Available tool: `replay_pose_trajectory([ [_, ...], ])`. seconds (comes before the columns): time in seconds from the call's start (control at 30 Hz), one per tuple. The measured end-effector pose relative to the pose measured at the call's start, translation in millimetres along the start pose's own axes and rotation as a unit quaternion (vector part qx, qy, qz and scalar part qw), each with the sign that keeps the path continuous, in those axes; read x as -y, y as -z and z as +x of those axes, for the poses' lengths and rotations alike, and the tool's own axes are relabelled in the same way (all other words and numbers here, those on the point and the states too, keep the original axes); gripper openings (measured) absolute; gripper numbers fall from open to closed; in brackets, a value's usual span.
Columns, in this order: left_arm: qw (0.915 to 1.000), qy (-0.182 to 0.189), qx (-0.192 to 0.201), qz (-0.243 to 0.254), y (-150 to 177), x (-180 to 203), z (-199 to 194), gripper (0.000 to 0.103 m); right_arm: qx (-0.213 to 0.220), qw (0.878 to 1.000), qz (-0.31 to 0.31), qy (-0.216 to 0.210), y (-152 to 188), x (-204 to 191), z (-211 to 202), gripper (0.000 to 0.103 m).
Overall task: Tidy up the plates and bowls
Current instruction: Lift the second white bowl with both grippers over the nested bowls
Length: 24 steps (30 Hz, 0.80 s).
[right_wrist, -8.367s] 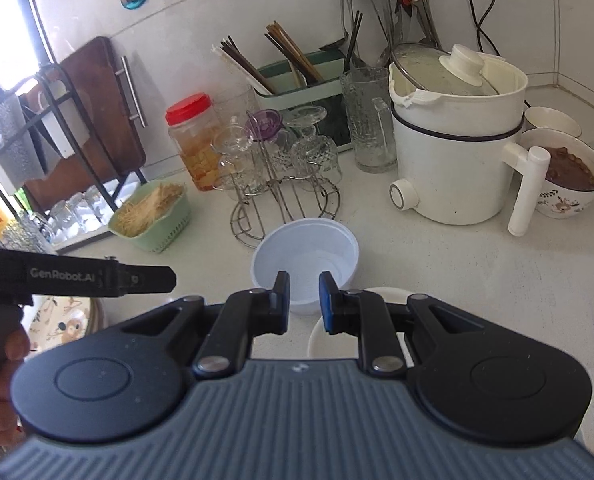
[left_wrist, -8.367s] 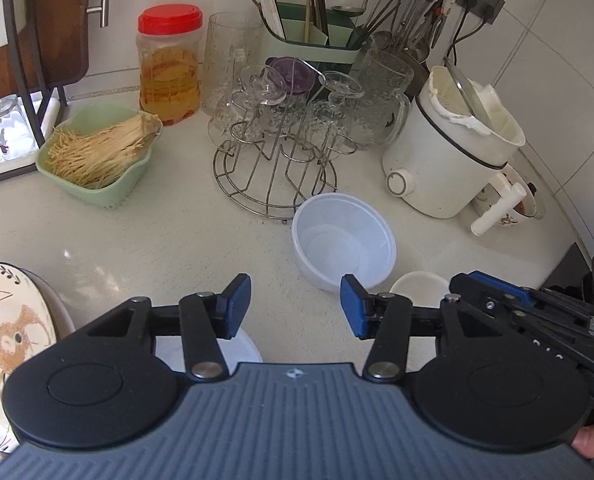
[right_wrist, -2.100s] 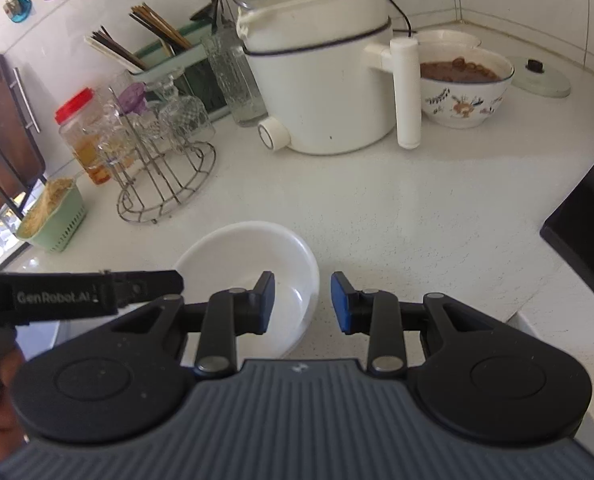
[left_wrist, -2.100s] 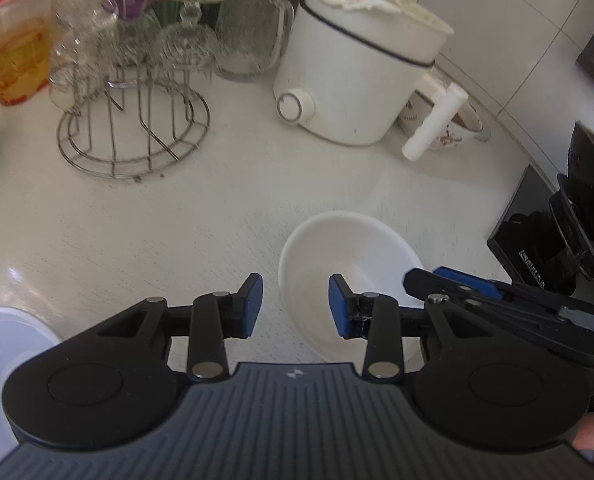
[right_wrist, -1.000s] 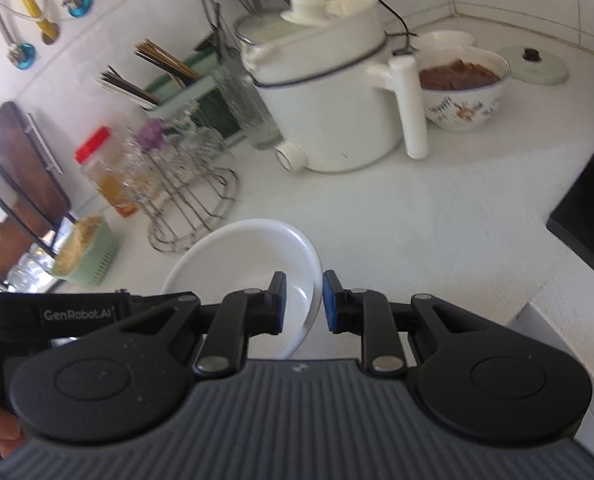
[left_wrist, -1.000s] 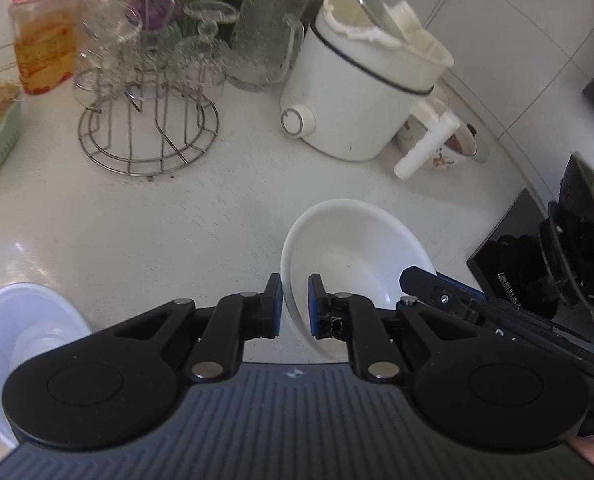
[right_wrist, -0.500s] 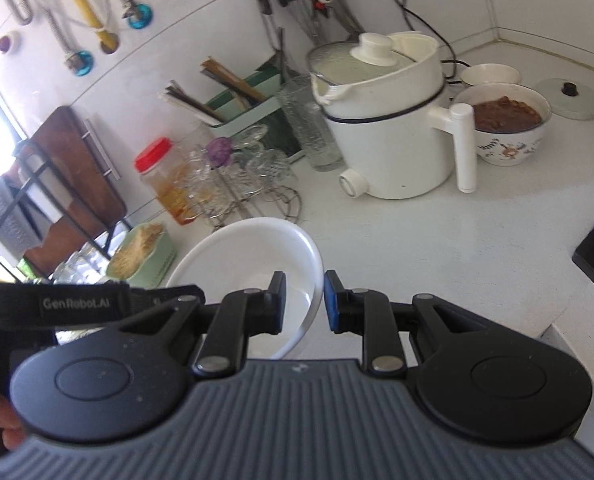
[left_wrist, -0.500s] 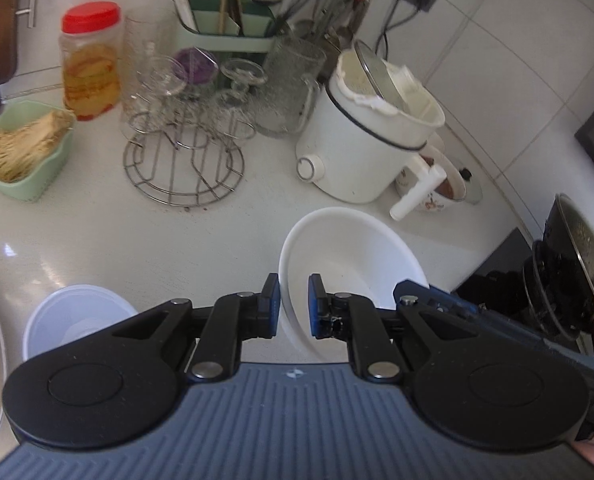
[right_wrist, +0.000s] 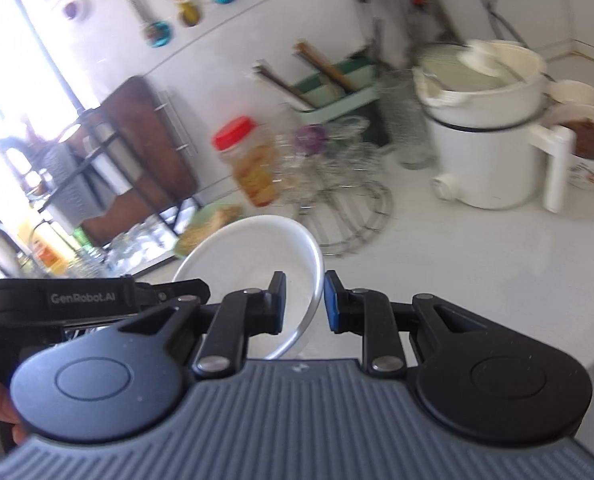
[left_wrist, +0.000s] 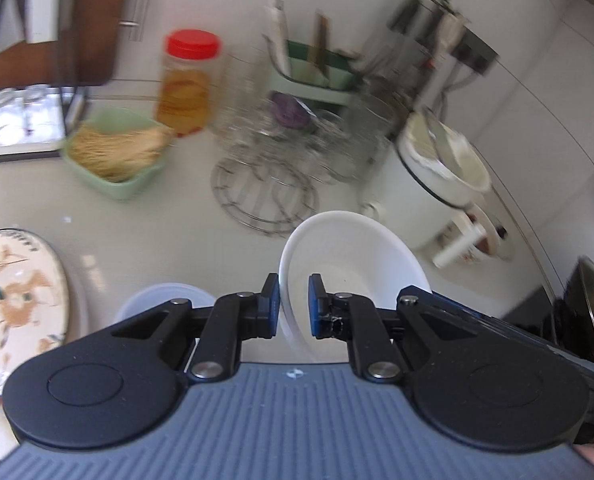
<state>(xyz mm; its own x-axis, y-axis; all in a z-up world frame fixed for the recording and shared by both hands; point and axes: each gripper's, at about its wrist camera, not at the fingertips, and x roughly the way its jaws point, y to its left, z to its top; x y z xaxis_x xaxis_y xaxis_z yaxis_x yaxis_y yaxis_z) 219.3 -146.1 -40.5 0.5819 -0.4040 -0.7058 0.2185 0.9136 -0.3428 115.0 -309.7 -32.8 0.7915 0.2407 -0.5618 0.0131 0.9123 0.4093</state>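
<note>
A white bowl (left_wrist: 353, 252) hangs in the air above the counter, held from both sides. My left gripper (left_wrist: 293, 305) is shut on its left rim. My right gripper (right_wrist: 305, 301) is shut on its right rim, and the bowl (right_wrist: 249, 256) fills the middle of the right wrist view. A translucent plastic bowl (left_wrist: 165, 300) sits on the counter below the left gripper. A patterned plate (left_wrist: 15, 296) with a bird design lies at the far left.
A wire glass rack (left_wrist: 269, 184), a red-lidded jar (left_wrist: 187, 80), a green basket of noodles (left_wrist: 115, 156), a white cooker (left_wrist: 429, 184) and a utensil holder (left_wrist: 313, 68) line the back. A dish rack (right_wrist: 97, 160) stands left. A black stove (left_wrist: 569, 312) is at right.
Both grippers closed on the white bowl's rim about a second ago, lifted it off the counter, and have since carried it leftward; the view is motion-blurred now.
</note>
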Motion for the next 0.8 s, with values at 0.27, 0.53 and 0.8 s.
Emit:
replay_pose_trajectory([
  [0.27,0.9952,-0.058,0.029,-0.073,6.9,-43.4,-33.0,0.016,-0.055,0.995,-0.061,-0.057,-0.4,-38.8,30.5,0.024],
  [0.53,0.9897,-0.083,0.023,-0.114,17.5,-81.7,-24.2,0.016,-0.088,0.989,-0.102,-0.059,11.1,-64.2,63.2,0.024],
  [0.8,0.9914,-0.073,-0.010,-0.109,36.3,-111.0,21.5,0.016,-0.120,0.983,-0.135,-0.015,37.8,-61.8,96.3,0.024],
])
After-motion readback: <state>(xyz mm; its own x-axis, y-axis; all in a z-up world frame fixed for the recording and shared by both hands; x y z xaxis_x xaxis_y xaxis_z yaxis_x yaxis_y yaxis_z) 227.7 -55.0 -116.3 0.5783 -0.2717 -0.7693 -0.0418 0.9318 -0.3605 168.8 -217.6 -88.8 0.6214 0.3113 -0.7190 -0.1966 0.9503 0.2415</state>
